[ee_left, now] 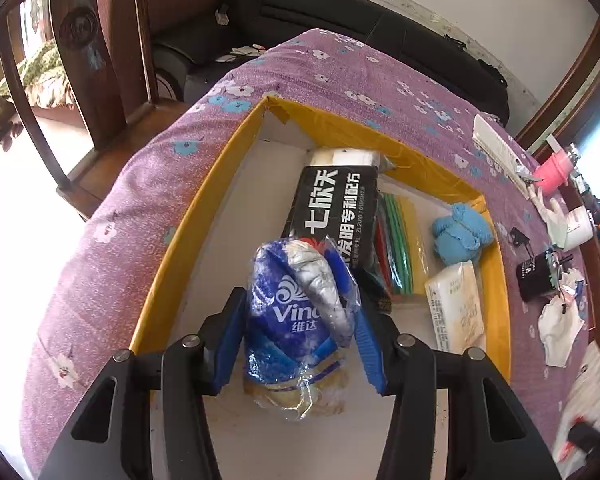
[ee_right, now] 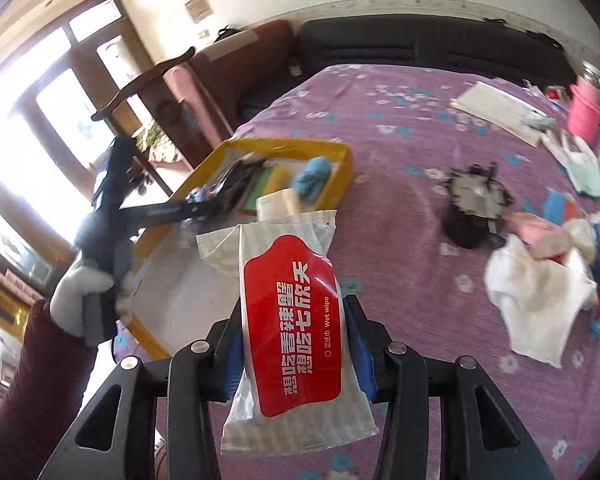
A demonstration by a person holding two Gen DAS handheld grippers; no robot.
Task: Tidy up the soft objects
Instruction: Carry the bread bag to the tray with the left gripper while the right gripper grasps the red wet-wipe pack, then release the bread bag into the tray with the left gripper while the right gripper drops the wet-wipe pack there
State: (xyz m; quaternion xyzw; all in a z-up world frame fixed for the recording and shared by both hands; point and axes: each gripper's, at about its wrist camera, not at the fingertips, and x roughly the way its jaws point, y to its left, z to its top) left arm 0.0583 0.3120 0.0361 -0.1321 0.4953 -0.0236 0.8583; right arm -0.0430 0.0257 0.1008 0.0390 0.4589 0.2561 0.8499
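My left gripper is shut on a blue Vinda tissue pack and holds it over the yellow-walled box. In the box lie a black wipe pack, coloured cloths in a clear bag, a blue knitted piece and a white tissue pack. My right gripper is shut on a red-labelled wet wipe pack, above the purple flowered cloth, right of the box. The left gripper shows over the box in the right wrist view.
The table carries a purple flowered cloth. On its right side lie a black jar, a white cloth, a pink cup, a white flat box and other clutter. A wooden chair stands left of the table.
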